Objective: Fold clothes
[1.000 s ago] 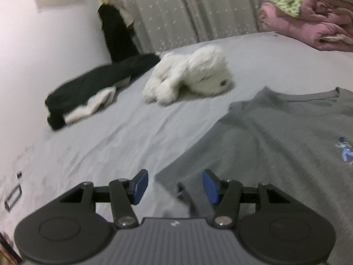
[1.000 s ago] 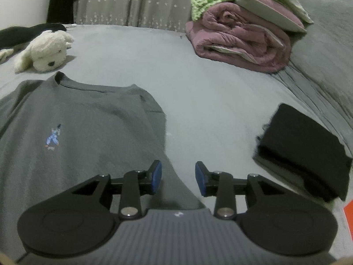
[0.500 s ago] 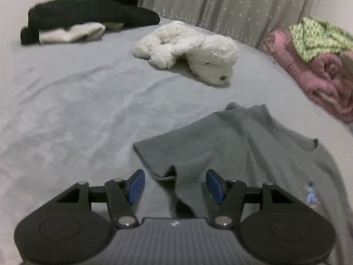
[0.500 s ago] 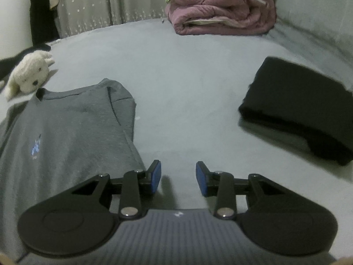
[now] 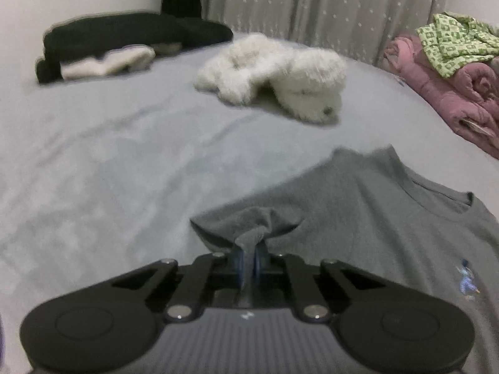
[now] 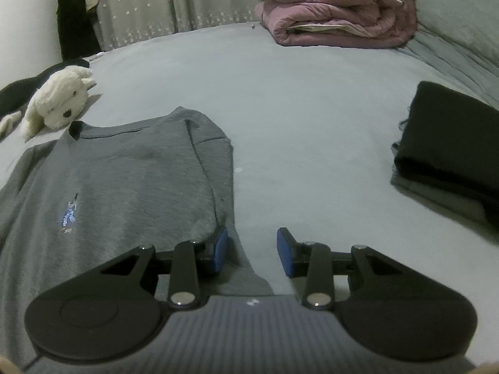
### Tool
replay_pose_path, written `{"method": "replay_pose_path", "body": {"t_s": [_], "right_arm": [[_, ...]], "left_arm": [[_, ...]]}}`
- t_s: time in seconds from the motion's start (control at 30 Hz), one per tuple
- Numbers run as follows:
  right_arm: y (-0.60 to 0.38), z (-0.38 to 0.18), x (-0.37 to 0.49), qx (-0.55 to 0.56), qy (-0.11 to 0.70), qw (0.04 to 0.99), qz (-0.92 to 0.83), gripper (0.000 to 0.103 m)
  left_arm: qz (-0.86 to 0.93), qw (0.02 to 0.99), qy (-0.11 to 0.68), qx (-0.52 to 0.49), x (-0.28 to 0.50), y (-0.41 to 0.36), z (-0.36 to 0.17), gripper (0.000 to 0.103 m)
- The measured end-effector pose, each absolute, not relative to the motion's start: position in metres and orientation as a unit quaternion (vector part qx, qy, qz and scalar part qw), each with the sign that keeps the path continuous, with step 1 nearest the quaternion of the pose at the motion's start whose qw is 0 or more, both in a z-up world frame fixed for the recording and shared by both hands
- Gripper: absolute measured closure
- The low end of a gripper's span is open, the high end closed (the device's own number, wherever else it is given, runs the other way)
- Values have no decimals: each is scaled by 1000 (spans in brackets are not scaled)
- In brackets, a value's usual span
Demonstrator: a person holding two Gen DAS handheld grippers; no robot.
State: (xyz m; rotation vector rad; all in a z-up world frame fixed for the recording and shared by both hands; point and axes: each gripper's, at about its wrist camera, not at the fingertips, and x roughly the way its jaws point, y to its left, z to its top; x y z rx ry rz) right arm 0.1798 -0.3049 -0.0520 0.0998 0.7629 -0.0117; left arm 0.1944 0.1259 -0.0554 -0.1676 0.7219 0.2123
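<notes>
A grey T-shirt (image 5: 368, 218) with a small blue chest print lies front up on the grey bed sheet. In the left wrist view my left gripper (image 5: 248, 263) is shut on the bunched edge of the shirt's left sleeve, and the cloth is pinched between the blue pads. In the right wrist view the same grey T-shirt (image 6: 124, 180) fills the left half. My right gripper (image 6: 252, 251) stands open over the shirt's right side edge; its left pad is above the cloth, its right pad above bare sheet.
A white plush dog (image 5: 280, 78) (image 6: 57, 103) lies beyond the shirt's collar. Dark clothes (image 5: 124, 40) are heaped at the far left. A pink quilt (image 6: 340, 12) with a green checked garment (image 5: 452, 43) sits at the back. A folded black garment (image 6: 449, 146) lies to the right.
My left gripper's jaws went from wide open around the sleeve edge to shut on it, bunching the cloth. My right gripper moved in lower over the shirt's right edge, its opening unchanged.
</notes>
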Motion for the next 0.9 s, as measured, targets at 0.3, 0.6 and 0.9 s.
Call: {"method": "replay_pose_path", "body": {"t_s": [0.3, 0.6, 0.9], "right_arm": [[-309, -49, 190, 49, 368, 929, 2, 64], [-331, -52, 213, 135, 360, 923, 4, 64], [-316, -62, 238, 136, 373, 917, 34, 94]], "left_arm": [[181, 920, 340, -70, 214, 154, -40, 99], [176, 924, 337, -28, 202, 134, -43, 83], [152, 941, 302, -34, 169, 105, -41, 69]]}}
